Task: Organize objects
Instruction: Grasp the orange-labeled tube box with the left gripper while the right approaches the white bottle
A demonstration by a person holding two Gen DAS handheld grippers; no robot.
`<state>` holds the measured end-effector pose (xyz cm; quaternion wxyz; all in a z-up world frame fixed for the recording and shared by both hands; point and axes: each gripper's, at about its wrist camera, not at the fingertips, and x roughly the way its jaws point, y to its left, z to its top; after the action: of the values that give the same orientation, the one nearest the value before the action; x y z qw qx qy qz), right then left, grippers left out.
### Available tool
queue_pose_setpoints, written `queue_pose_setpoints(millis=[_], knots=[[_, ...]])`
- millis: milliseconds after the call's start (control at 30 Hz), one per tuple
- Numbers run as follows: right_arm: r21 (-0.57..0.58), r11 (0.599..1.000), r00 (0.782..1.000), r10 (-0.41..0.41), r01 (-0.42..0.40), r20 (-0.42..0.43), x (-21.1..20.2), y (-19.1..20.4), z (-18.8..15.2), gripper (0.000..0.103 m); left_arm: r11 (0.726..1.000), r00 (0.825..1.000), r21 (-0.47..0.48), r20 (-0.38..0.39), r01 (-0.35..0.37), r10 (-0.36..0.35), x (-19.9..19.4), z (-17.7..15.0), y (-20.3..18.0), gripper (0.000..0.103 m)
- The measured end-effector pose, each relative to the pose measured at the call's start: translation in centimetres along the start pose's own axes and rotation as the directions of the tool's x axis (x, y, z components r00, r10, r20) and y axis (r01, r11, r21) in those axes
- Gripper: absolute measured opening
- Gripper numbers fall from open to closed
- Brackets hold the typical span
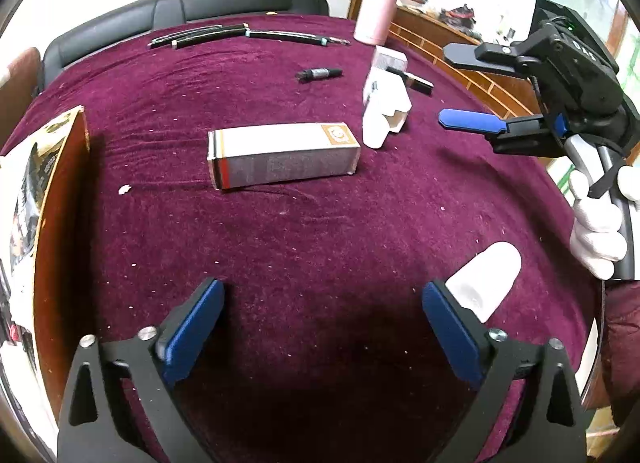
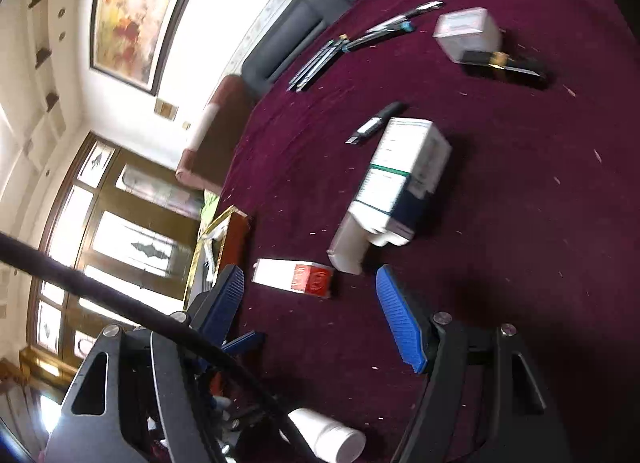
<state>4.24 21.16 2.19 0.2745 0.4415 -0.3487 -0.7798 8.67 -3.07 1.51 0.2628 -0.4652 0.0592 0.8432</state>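
Both grippers hover open and empty: left gripper (image 1: 322, 327) near, right gripper (image 1: 460, 87) far right. The long box (image 1: 282, 155) lies mid-cloth (image 1: 320, 231), white carton (image 1: 386, 111) just right.

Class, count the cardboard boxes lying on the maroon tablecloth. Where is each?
3: a long box at the centre, an open white box right of it, and a small box behind that. Others may be hidden.

A dark sofa (image 1: 236, 3) runs behind the maroon velvet cloth (image 1: 320, 231) of the table. A large framed painting (image 2: 136, 3) hangs on the white wall. Wood-framed glass doors (image 2: 120, 247) stand below it, beside a brown armchair (image 2: 212, 135).
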Motion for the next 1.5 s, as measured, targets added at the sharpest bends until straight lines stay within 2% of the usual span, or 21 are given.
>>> queue_pose_setpoints(millis=[100, 200, 367, 433, 467, 500, 567, 667, 733, 800, 900, 1000, 1067, 1167, 1267, 1367, 1400, 1433, 1500], knots=[[0.065, 0.998, 1.000, -0.004, 0.002, 0.028, 0.6, -3.3, 1.7, 0.069, 0.997, 0.998, 0.049, -0.024, -0.052, 0.054, 0.4, 0.0, -0.9, 0.101], [0.082, 0.997, 0.999, 0.011, -0.015, 0.053, 0.0, -4.0, 1.1, 0.067, 0.987, 0.992, 0.120, -0.056, -0.107, 0.115, 0.8, -0.3, -2.2, 0.101], [0.073, 0.996, 0.996, 0.051, -0.057, 0.077, -0.8, -4.3, 0.8, 0.067, 0.990, 0.992, 0.130, -0.107, -0.054, 0.068, 0.7, 0.0, -2.0, 0.101], [0.064, 0.996, 0.995, 0.057, -0.062, 0.082, -0.8, -4.2, 0.7, 0.067, 0.996, 0.992, 0.091, -0.127, 0.012, 0.000, 0.1, 0.7, -1.4, 0.101], [0.064, 0.996, 0.995, 0.060, -0.066, 0.083, -0.9, -4.1, 0.7, 0.068, 0.997, 0.994, 0.078, -0.110, 0.026, -0.017, -0.4, 1.0, -1.1, 0.101], [0.064, 0.995, 0.994, 0.064, -0.070, 0.084, -0.9, -4.1, 0.7, 0.068, 0.996, 0.997, 0.086, -0.072, 0.006, 0.000, -1.0, 1.6, -0.9, 0.100], [0.065, 0.995, 0.994, 0.072, -0.078, 0.088, -1.0, -4.1, 0.6, 0.068, 0.988, 0.997, 0.139, -0.020, -0.065, 0.068, -1.5, 2.7, -0.9, 0.100], [0.060, 0.995, 0.993, 0.075, -0.081, 0.092, -0.8, -3.8, 0.5, 0.071, 0.955, 0.988, 0.257, 0.059, -0.151, 0.140, -1.5, 4.8, -1.2, 0.100], [0.047, 0.996, 0.993, 0.076, -0.081, 0.093, -0.4, -3.5, 0.4, 0.076, 0.894, 0.972, 0.383, 0.116, -0.232, 0.202, -0.6, 6.1, -1.6, 0.100], [0.021, 0.996, 0.993, 0.080, -0.083, 0.091, -0.2, -3.0, 0.4, 0.081, 0.812, 0.956, 0.504, 0.157, -0.294, 0.248, 0.9, 7.1, -2.2, 0.100], [0.004, 0.999, 0.994, 0.051, -0.051, 0.098, 0.0, -2.6, 0.2, 0.081, 0.752, 0.961, 0.602, 0.115, -0.269, 0.252, 3.1, 8.1, -2.0, 0.100], [-0.005, 0.999, 0.994, 0.033, -0.032, 0.107, 0.1, -2.3, 0.1, 0.081, 0.724, 0.966, 0.649, 0.063, -0.232, 0.252, 5.1, 8.7, -1.3, 0.100], [-0.007, 0.999, 0.994, 0.034, -0.033, 0.102, 0.0, -2.3, 0.2, 0.081, 0.730, 0.972, 0.653, 0.040, -0.201, 0.231, 6.0, 9.0, -1.0, 0.101], [-0.016, 1.000, 0.995, 0.026, -0.025, 0.094, 0.2, -2.1, 0.2, 0.082, 0.760, 0.982, 0.631, 0.011, -0.155, 0.190, 6.3, 9.5, -0.8, 0.101], [-0.047, 0.999, 0.998, -0.012, 0.015, 0.069, 0.7, -1.7, 0.2, 0.082, 0.804, 0.986, 0.584, -0.031, -0.113, 0.161, 6.4, 9.6, -0.6, 0.099], [-0.088, 0.994, 0.998, -0.054, 0.058, 0.041, 1.2, -1.1, 0.1, 0.083, 0.875, 0.987, 0.485, -0.139, -0.008, 0.086, 6.3, 9.9, 0.4, 0.080], [-0.094, 0.994, 0.997, -0.060, 0.063, 0.038, 1.2, -1.3, 0.0, 0.083, 0.892, 0.984, 0.450, -0.171, 0.035, 0.048, 6.3, 9.9, 0.6, 0.067], [-0.098, 0.993, 0.997, -0.065, 0.069, 0.037, 1.3, -1.3, 0.0, 0.083, 0.901, 0.981, 0.428, -0.190, 0.063, 0.022, 6.3, 9.9, 0.6, 0.059], [-0.100, 0.993, 0.997, -0.066, 0.069, 0.036, 1.3, -1.4, 0.0, 0.083, 0.909, 0.977, 0.406, -0.214, 0.094, -0.005, 5.9, 9.5, 0.5, 0.056]])
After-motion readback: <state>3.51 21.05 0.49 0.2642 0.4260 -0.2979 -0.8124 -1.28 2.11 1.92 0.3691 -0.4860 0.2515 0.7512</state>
